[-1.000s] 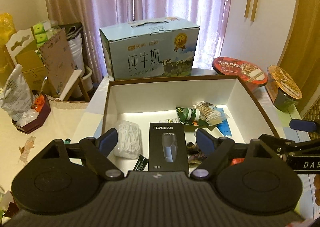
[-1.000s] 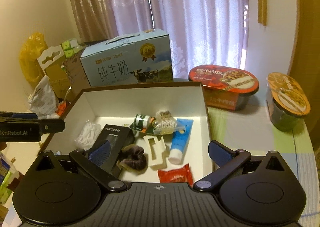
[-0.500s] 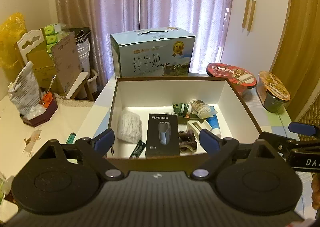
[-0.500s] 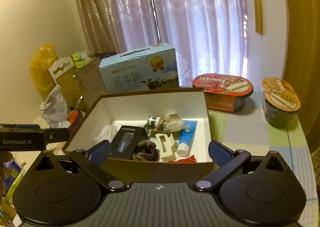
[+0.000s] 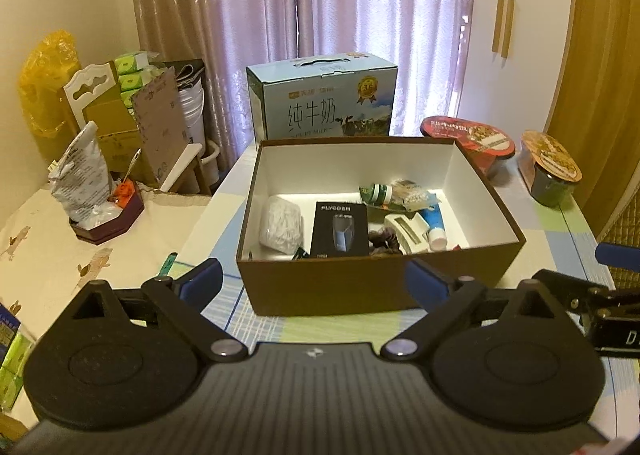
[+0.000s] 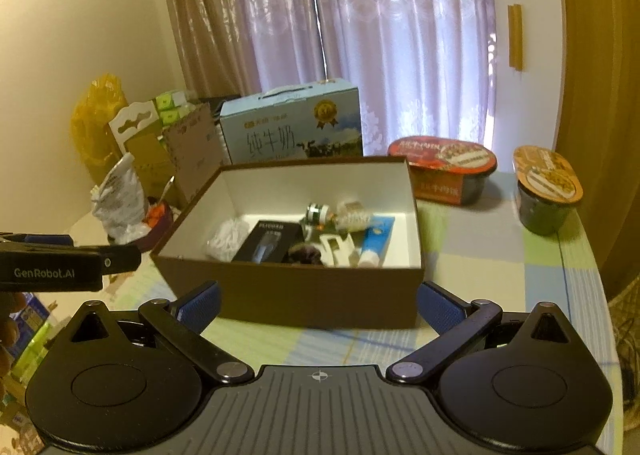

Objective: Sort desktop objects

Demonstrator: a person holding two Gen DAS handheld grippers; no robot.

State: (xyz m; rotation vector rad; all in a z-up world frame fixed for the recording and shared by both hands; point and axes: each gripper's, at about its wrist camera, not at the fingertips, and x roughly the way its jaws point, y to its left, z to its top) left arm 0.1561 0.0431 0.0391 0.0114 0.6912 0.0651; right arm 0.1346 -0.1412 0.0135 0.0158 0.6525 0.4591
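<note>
A brown box with a white inside (image 5: 376,289) (image 6: 288,295) stands on the table. In it lie a black FLYCO shaver box (image 5: 340,229) (image 6: 268,241), a white bag (image 5: 280,229), a green-capped bottle (image 5: 376,191), cotton swabs (image 5: 408,193), a blue tube (image 5: 434,221) (image 6: 374,245), a white plastic piece (image 5: 406,233) and a dark hair tie (image 5: 382,241). My left gripper (image 5: 314,283) is open and empty in front of the box's near wall. My right gripper (image 6: 318,301) is open and empty, also just short of the near wall.
A blue milk carton (image 5: 322,103) stands behind the box. A red noodle bowl (image 5: 468,137) and an orange-lidded cup (image 5: 550,167) sit to the right. A dark tray with a bag (image 5: 106,215) is on the left. A green pen (image 5: 168,265) lies near the left gripper.
Both grippers have pulled back and up from over the box, which now looks smaller with its near wall in view. Both stay open and empty.
</note>
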